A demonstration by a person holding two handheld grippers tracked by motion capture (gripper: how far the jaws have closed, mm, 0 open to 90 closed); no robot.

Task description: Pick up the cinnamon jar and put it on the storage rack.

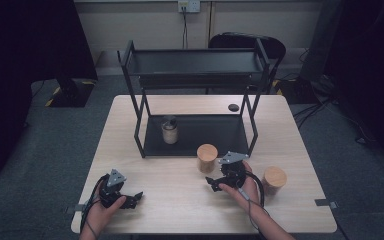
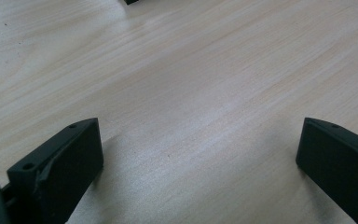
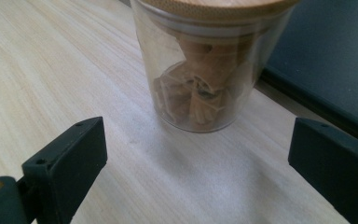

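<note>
Jar (image 3: 200, 70): clear glass, round wooden lid, brown pieces inside; stands upright on surface (image 1: 180, 195), just ahead of right gripper (image 1: 215, 184), near front edge of black shelf rack (image 1: 195, 132).
Right gripper: jaws apart, nothing between them; jar beyond tips, untouched.
Left gripper (image 1: 132, 199): low on surface at near left, jaws apart, bare wood between them.
Second wooden-lidded jar (image 1: 274, 179): right of right hand, apart from it.
Third jar (image 1: 169, 130): on rack's lower shelf, left side.
Small dark disc (image 1: 233, 107): far surface, behind rack.
</note>
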